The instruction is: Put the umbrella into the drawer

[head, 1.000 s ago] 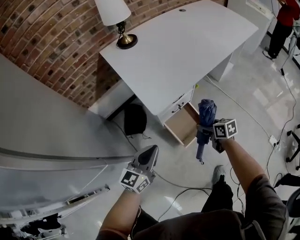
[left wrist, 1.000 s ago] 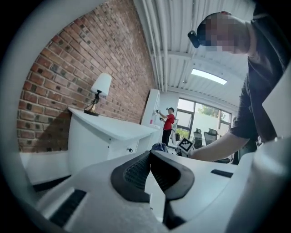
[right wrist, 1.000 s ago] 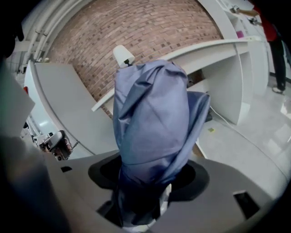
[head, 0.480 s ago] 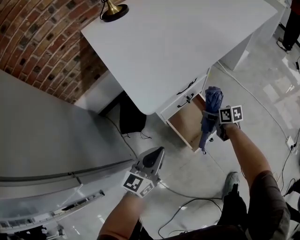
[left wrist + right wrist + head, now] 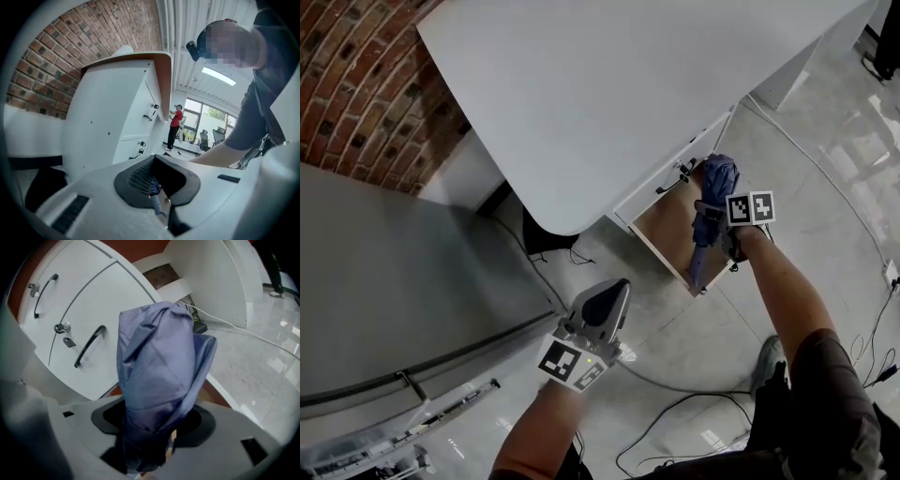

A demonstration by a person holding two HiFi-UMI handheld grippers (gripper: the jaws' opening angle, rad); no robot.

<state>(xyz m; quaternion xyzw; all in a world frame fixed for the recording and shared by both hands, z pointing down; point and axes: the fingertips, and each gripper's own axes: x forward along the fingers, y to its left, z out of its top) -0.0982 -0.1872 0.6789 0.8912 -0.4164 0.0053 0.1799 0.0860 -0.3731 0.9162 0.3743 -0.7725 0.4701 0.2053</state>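
Pinched mid-length between the 2 fingers of the right gripper (image 5: 154,439), with soft canopy bunched beyond the fingertips above the open drawer (image 5: 667,230): folded umbrella (image 5: 159,371), probably light, stiff-cored, slippery-skinned, best squeezed around the shaft; left gripper (image 5: 605,302) fingers pressed together on nothing.

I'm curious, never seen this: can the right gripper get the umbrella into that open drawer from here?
Probably yes. The right gripper holds the umbrella just over the pulled-out drawer, and nothing shows between them that would block the way down.
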